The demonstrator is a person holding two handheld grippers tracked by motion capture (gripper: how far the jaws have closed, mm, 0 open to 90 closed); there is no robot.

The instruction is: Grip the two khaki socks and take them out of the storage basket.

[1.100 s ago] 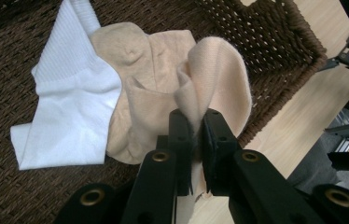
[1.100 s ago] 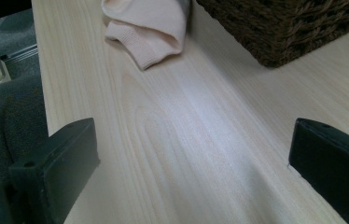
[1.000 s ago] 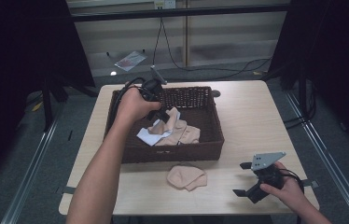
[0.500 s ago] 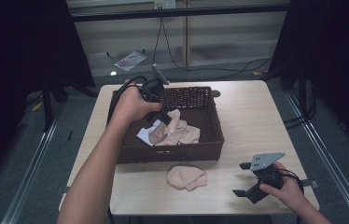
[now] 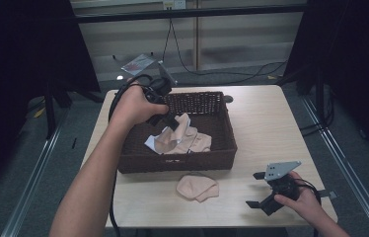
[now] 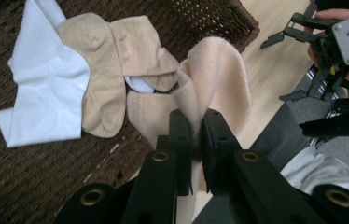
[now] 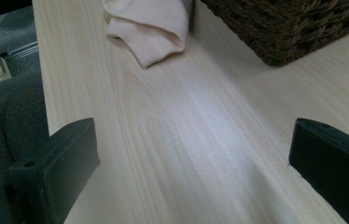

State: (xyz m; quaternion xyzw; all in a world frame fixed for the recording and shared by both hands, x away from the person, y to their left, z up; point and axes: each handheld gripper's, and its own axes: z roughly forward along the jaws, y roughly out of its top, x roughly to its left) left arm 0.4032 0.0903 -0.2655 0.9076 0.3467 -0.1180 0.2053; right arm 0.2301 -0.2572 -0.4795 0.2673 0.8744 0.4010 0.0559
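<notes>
A dark wicker basket [image 5: 177, 160] stands mid-table holding a white sock [image 6: 42, 102], a beige sock [image 6: 102, 70] and a pale pink sock [image 6: 219, 70]. My left gripper [image 6: 196, 116] is shut on the pink sock's folded edge and holds it [image 5: 182, 126] raised above the pile, its other end still trailing on the basket floor. In the high view the left gripper [image 5: 172, 123] hangs over the basket's left half. A second pink sock [image 5: 197, 186] [image 7: 154, 23] lies on the table in front of the basket. My right gripper [image 5: 251, 189] [image 7: 196, 154] rests open near the front right corner, nothing between its jaws.
The light wooden table [image 5: 271, 123] has bare room to the right of the basket [image 7: 294, 23]. The right gripper [image 6: 282, 67] appears beyond the basket corner. A black cable [image 5: 123, 94] loops from the left hand. Grey floor and metal rails flank the table.
My left hand has risen and drifted slightly left with the pink sock, pulling it up off the pile. The right gripper has stayed put.
</notes>
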